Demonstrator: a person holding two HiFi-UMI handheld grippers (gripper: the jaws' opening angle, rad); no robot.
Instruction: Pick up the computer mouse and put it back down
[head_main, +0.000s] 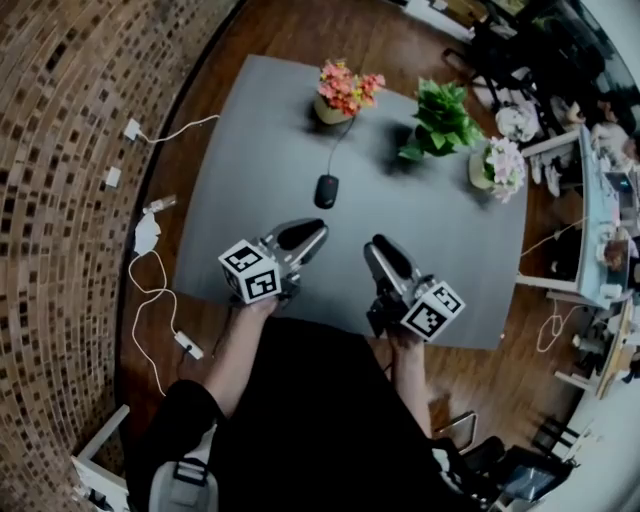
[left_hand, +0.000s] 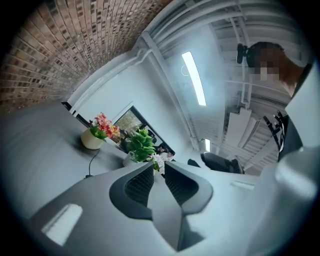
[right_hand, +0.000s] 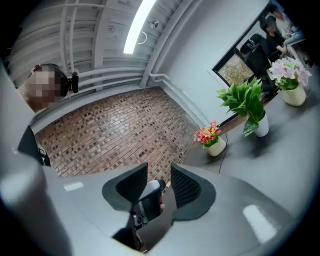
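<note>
mouse: black mouse lies flat on the grey table, about mid-table. It is ahead of both grippers and touches neither.
cord: a dark cord runs from the mouse's far end toward the pot of pink and orange flowers.
left gripper: the left gripper is held about level over the near part of the table, tip pointing toward the mouse but short of it. Its own view shows the jaws pressed together with nothing in them.
right gripper: the right gripper is just beside the left one and apart from it, also over the near table edge. Jaws slightly spread, nothing pinched. A dark and pale device with a fingertip on it shows through the gap, beyond the pads.
far edge of table: the flower pot, then a green plant, then a pot of pale pink flowers, in a row left to right.
surroundings: brick wall at left. Chargers and white cables lie on the wood floor beside the table.
</note>
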